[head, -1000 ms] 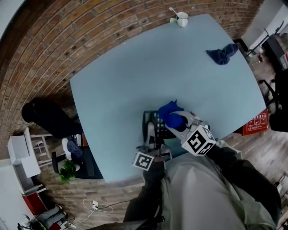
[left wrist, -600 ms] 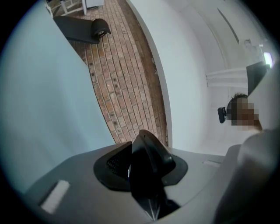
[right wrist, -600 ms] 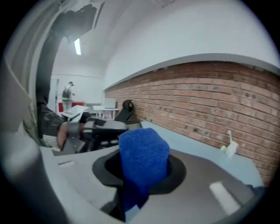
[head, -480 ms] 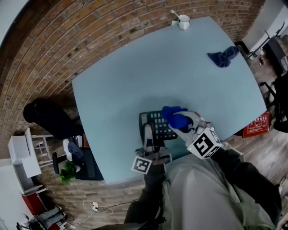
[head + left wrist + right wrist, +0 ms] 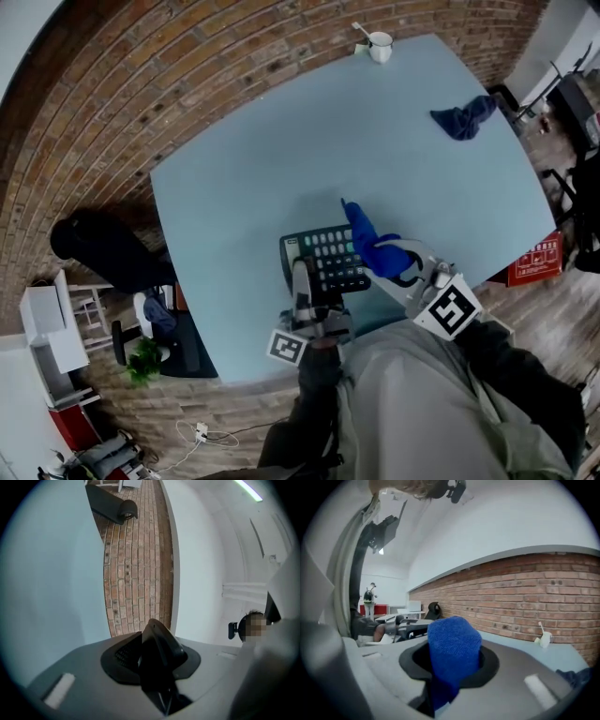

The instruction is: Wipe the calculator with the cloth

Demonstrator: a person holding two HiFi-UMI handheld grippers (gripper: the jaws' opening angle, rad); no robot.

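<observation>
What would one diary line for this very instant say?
left tongs: jaws have just been closing, gripping near edge of calculator | right tongs: shut on blue cloth | cloth over the keys, contact unclear

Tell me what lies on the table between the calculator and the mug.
Nothing: the head view shows bare table from calculator to mug; only the blue cloth in the right gripper hangs by the calculator.
</observation>
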